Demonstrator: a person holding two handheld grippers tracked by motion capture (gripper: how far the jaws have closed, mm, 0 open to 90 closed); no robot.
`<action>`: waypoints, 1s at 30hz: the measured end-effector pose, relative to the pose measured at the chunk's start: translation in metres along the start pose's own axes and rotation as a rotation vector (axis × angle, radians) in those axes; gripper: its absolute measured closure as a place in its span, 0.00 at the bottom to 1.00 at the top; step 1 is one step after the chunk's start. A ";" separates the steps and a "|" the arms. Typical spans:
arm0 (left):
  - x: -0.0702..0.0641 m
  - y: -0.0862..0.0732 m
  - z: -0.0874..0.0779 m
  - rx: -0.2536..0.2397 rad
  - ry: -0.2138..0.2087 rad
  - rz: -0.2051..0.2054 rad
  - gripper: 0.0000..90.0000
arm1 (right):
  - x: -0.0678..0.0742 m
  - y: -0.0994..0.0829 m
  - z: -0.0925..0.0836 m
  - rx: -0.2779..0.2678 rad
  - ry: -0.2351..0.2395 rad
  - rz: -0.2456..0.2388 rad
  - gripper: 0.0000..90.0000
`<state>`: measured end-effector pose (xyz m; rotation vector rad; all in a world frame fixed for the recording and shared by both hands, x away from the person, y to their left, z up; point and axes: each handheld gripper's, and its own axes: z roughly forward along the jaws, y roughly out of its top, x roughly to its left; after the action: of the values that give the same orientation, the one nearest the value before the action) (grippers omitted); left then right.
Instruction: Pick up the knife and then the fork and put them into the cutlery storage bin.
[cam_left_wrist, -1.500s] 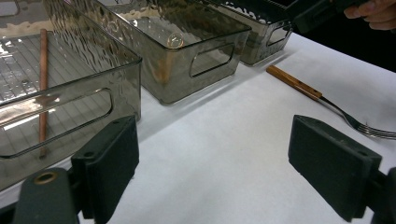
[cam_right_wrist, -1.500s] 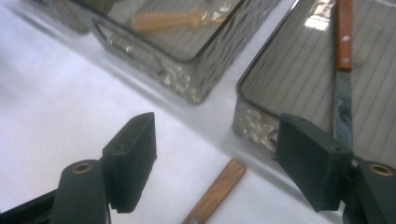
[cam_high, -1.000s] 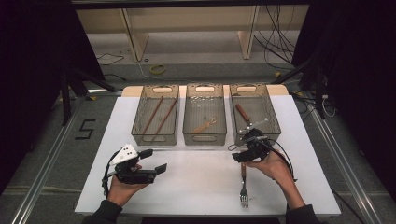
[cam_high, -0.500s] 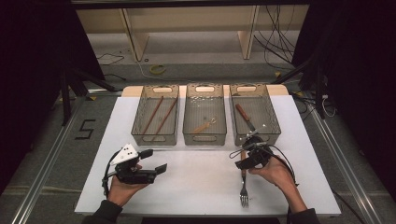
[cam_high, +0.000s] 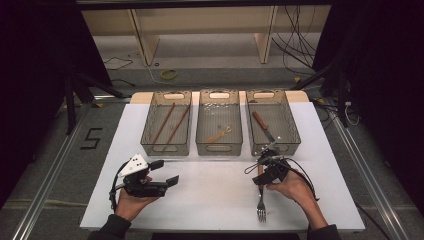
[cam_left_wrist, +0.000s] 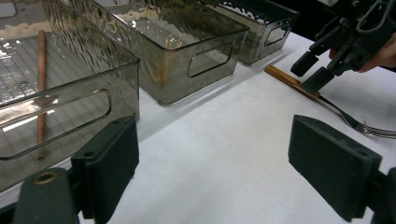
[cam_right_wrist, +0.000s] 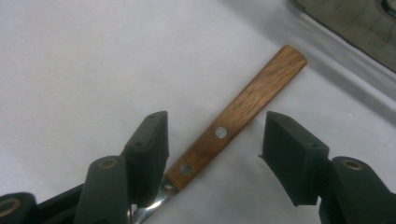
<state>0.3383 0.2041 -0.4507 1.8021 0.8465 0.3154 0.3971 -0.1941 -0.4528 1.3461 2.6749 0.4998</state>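
A fork (cam_high: 260, 205) with a wooden handle (cam_right_wrist: 243, 112) lies on the white table, tines toward the near edge. My right gripper (cam_high: 261, 167) is lowered over the handle. Its jaws have just been closing and stand on either side of the wood with a gap at each pad, so the right gripper (cam_right_wrist: 217, 123) is open. My left gripper (cam_high: 165, 172) rests at the near left, held in a hand, jaws wide with nothing between them. In the left gripper view the left gripper (cam_left_wrist: 215, 140) faces the bins, with the right gripper (cam_left_wrist: 311, 71) over the fork (cam_left_wrist: 289, 80) farther off.
Three smoky clear bins stand in a row at the back. The left bin (cam_high: 166, 147) holds chopsticks (cam_high: 165, 122), the middle bin (cam_high: 218, 149) a small wooden utensil (cam_high: 219, 135), the right bin (cam_high: 274, 145) a knife (cam_high: 261, 123). White table (cam_high: 210, 195) lies between the hands.
The right gripper has come a little nearer over the fork's handle and its jaws have narrowed around it. The left gripper has stayed put.
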 end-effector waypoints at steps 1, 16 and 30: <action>0.000 0.000 0.000 0.001 0.000 0.001 0.18 | 0.000 0.000 0.001 0.007 -0.002 -0.001 0.48; 0.000 0.000 0.001 0.001 0.000 0.000 0.18 | 0.007 0.003 0.008 0.056 -0.043 -0.036 0.56; -0.001 0.000 0.001 0.008 -0.005 0.005 0.18 | 0.013 0.007 0.008 0.082 -0.041 -0.084 0.74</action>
<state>0.3385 0.2029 -0.4511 1.8122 0.8410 0.3117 0.3969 -0.1779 -0.4572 1.2430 2.7322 0.3540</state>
